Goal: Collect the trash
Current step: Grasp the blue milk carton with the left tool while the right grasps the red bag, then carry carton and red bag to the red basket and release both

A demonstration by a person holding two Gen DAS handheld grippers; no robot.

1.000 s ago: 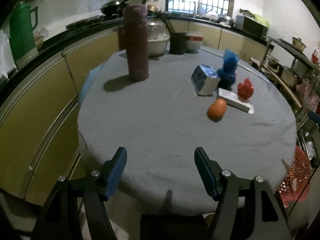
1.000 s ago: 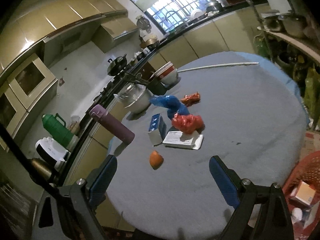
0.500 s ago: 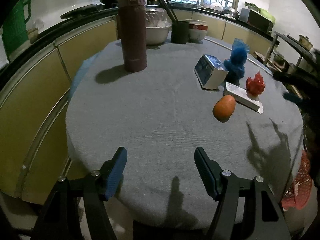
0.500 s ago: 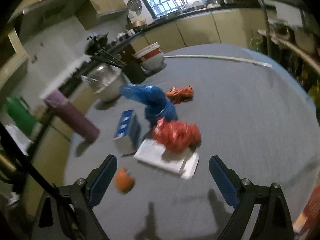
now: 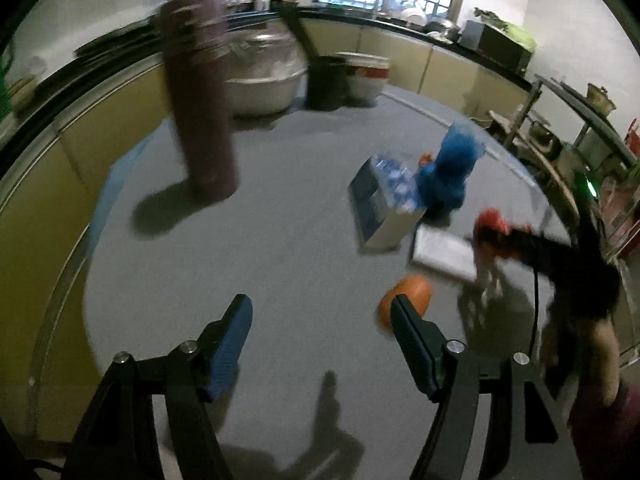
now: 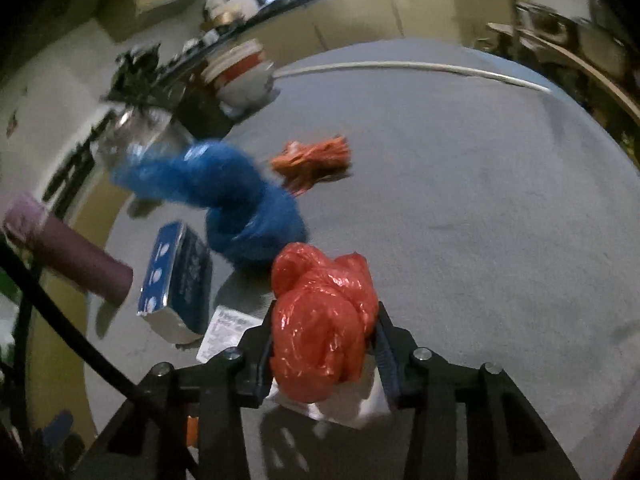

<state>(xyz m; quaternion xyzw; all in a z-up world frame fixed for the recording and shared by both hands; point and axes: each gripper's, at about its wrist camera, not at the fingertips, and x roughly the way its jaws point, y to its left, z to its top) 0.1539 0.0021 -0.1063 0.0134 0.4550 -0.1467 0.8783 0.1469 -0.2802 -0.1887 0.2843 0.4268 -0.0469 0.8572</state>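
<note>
Right gripper [image 6: 324, 344] has just been closing; fingers now pinch the red bag [image 6: 322, 320], which sits on a flat packet on the table [image 6: 480, 200]. Lift straight up (packet may snag). Left gripper [image 5: 320, 340] half open, empty, beside the orange [image 5: 412, 294].

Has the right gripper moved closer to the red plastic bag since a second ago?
Yes. The right gripper came in toward the table; its jaws have just been closing and now clamp the red plastic bag.

red plastic bag [image 6: 324, 320] | crumpled, glossy | on white flat packet [image 6: 228, 330] | blue bag [image 6: 240, 208] just behind
</note>
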